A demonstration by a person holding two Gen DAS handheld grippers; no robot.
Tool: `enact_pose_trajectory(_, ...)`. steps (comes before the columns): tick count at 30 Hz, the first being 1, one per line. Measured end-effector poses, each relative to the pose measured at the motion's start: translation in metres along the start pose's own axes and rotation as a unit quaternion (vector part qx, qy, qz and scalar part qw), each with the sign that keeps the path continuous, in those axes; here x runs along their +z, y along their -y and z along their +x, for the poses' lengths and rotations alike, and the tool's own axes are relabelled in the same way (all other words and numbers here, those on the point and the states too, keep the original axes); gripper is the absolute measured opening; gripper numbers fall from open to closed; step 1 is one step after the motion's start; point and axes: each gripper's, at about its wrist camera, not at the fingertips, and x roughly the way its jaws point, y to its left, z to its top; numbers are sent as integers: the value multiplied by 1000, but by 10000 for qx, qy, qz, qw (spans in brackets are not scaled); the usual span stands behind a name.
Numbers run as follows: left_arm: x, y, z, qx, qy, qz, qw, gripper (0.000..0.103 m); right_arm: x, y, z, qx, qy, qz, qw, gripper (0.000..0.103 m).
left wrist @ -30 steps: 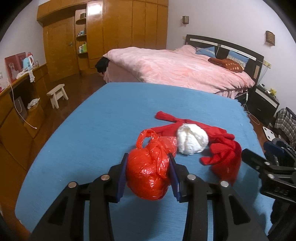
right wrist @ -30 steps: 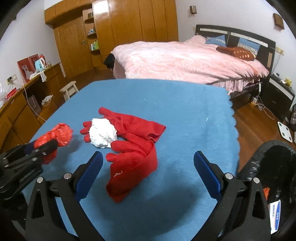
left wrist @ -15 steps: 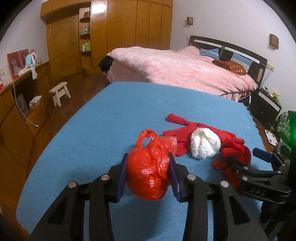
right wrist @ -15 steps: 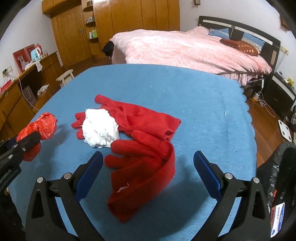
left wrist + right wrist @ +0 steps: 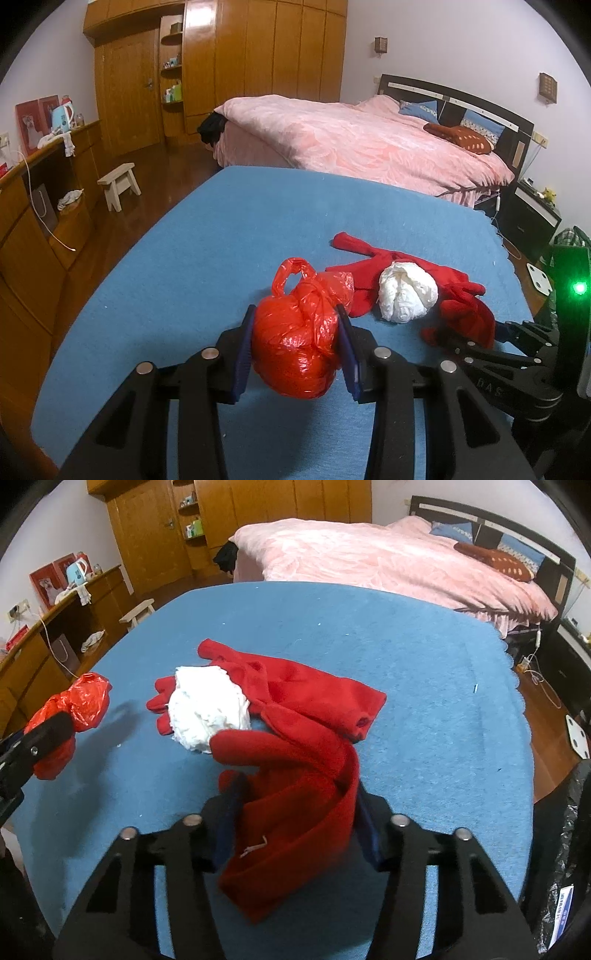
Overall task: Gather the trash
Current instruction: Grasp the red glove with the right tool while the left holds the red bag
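Right gripper (image 5: pixel 295 823) is closing on the near red glove (image 5: pixel 291 812), whose folded cuff already fills the gap between the pads. Left gripper (image 5: pixel 295 347) holds a knotted red bag (image 5: pixel 299 343) just above the blue counter (image 5: pixel 184 266). Both look light and soft; the glove may drape, so mid-fold seems the best grip. A white wad (image 5: pixel 207 712) lies on the far glove.

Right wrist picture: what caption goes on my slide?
Right gripper fingers closing around a red glove beside a white wad.
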Motion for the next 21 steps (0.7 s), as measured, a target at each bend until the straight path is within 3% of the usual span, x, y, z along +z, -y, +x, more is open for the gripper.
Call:
enact_pose_trajectory(5,0,0,-1,5,4,5,10000,40,0,4,-4,236,-11,47,9997,26)
enact_pose_trajectory(21,7,23,-24,-105,153,116,9998,41,-2,24,-58,489,360,358,9975,24)
